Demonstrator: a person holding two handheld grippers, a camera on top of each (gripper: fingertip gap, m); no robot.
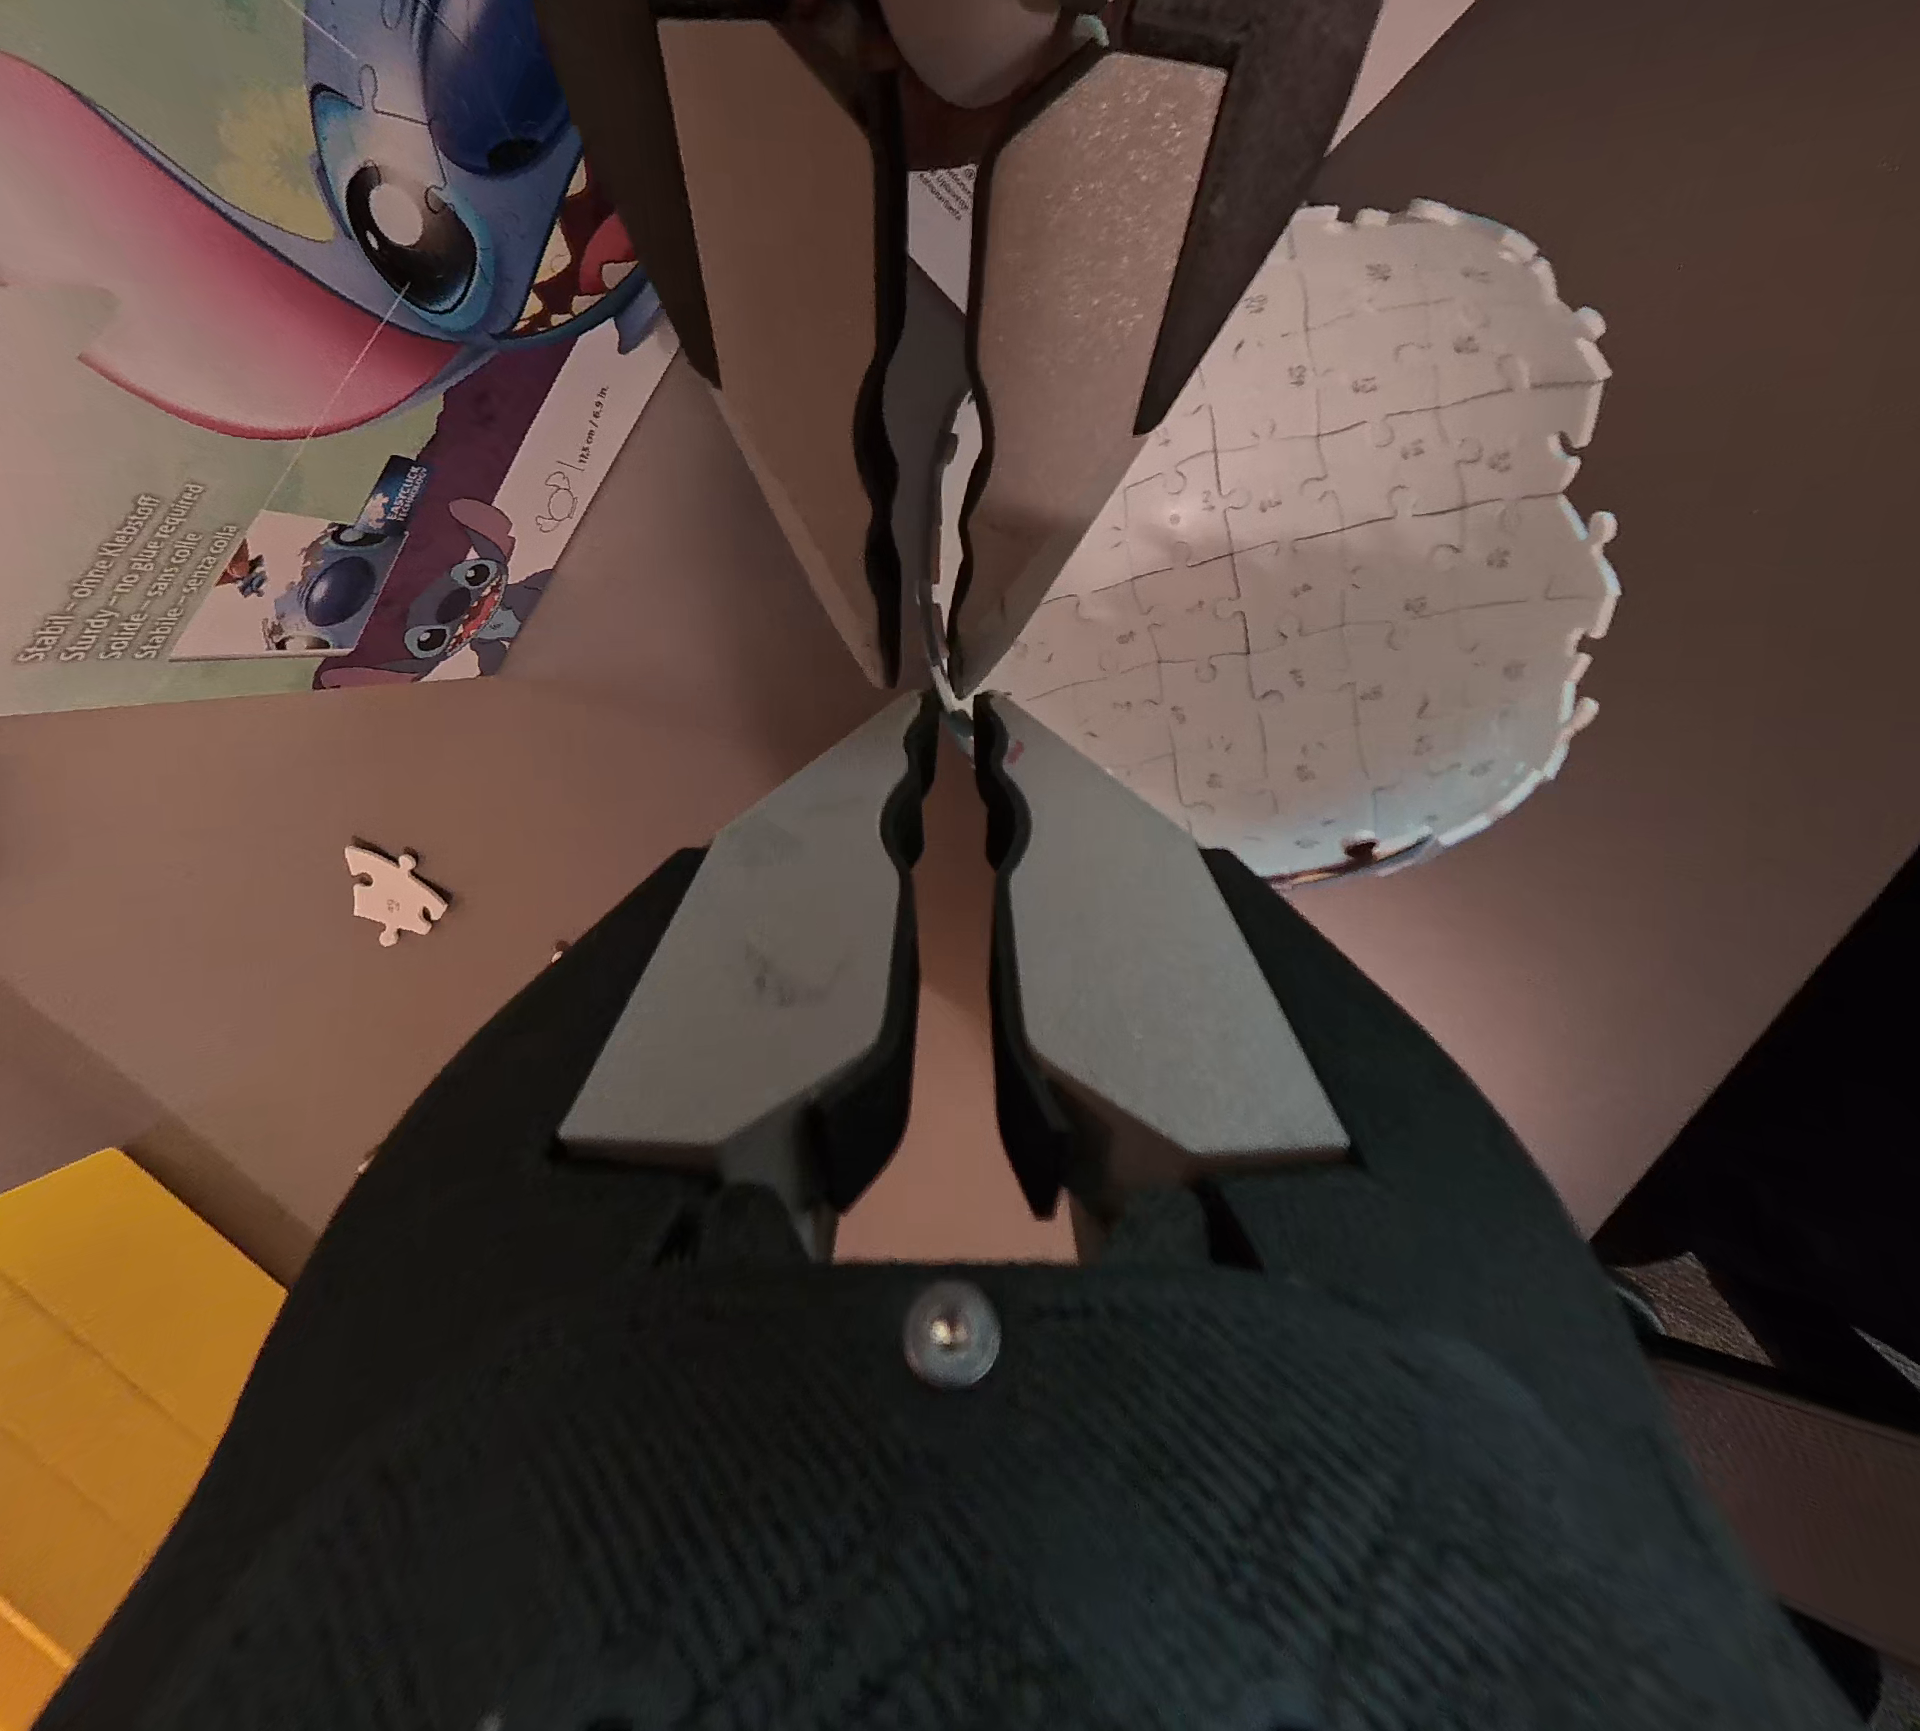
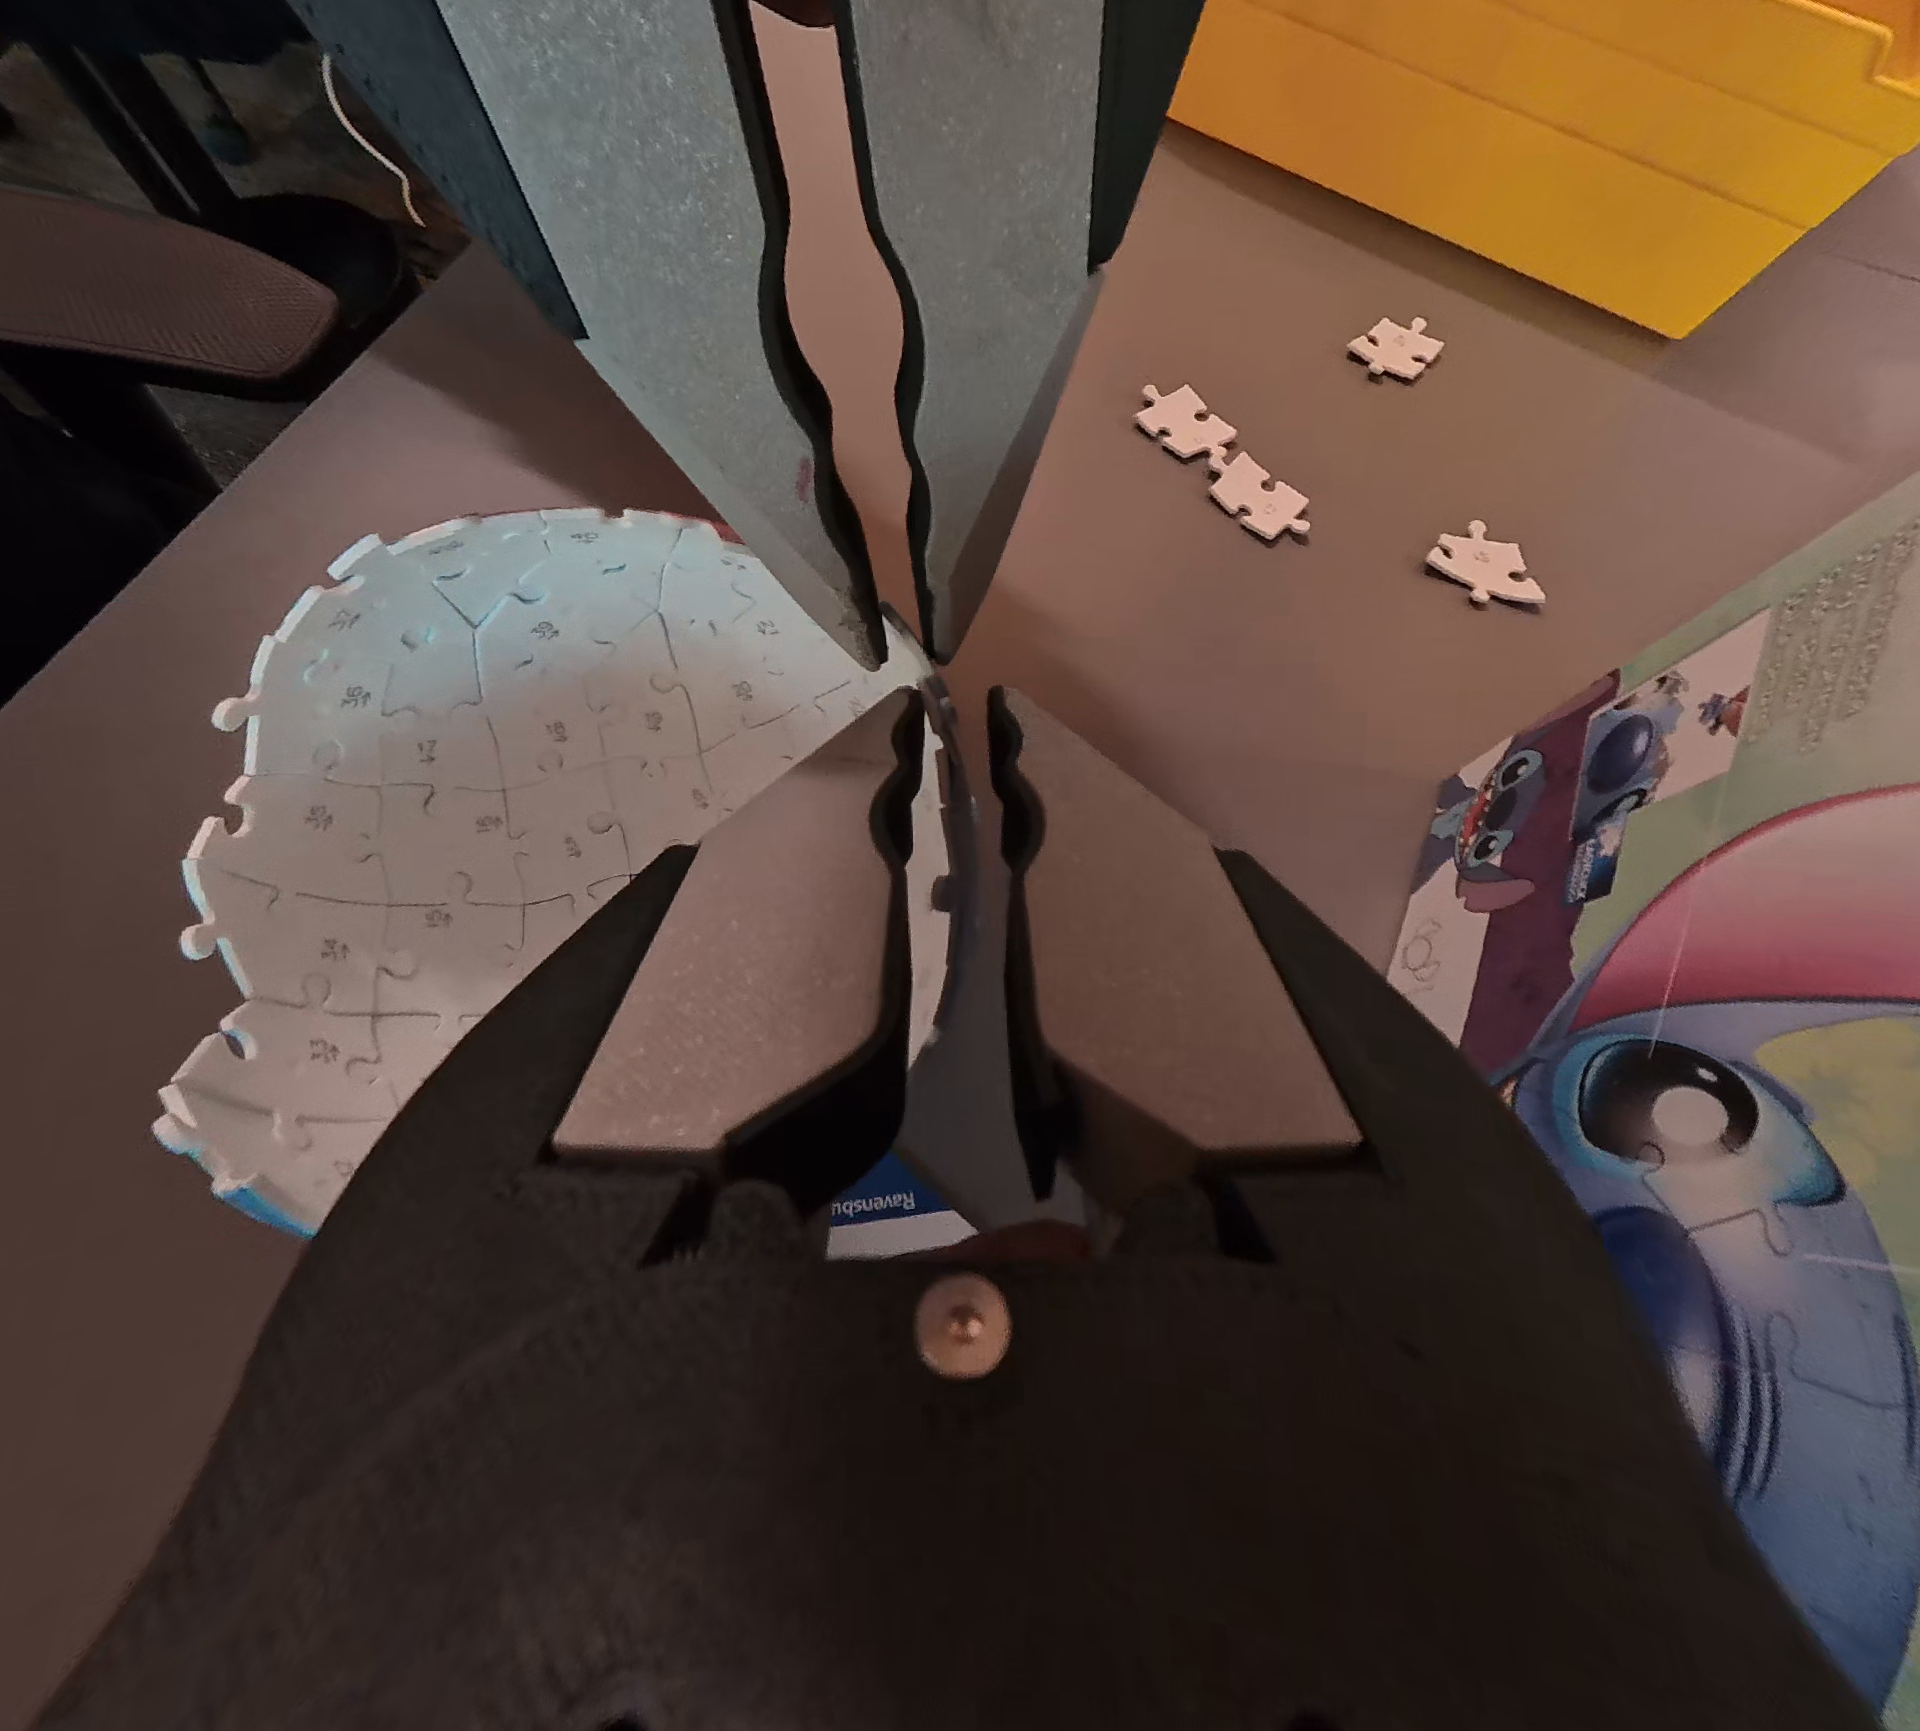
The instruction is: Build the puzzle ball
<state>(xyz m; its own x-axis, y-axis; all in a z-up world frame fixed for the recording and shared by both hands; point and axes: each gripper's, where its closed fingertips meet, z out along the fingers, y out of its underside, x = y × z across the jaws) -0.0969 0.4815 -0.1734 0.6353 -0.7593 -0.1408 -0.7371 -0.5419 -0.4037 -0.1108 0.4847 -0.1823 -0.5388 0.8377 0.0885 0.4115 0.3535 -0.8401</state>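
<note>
Both claws nearly closed, tip to tip: right claw and left claw pinching puzzle shell rim.

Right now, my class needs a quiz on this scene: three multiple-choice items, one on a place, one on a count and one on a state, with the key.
1. Where do the loose pieces lie?
A. on the table, between the yellow bin and the picture box
B. stacked in one pile
C. on the floor

2. How many loose pieces show in the right wrist view?
A. two
B. four
C. seven

3. The puzzle ball is:
A. complete
B. an open, part-built shell
C. wholly apart

Key: A, they rest on bare tabletop; B, four white pieces can be counted; B, its white inside and jagged rim show.
</note>
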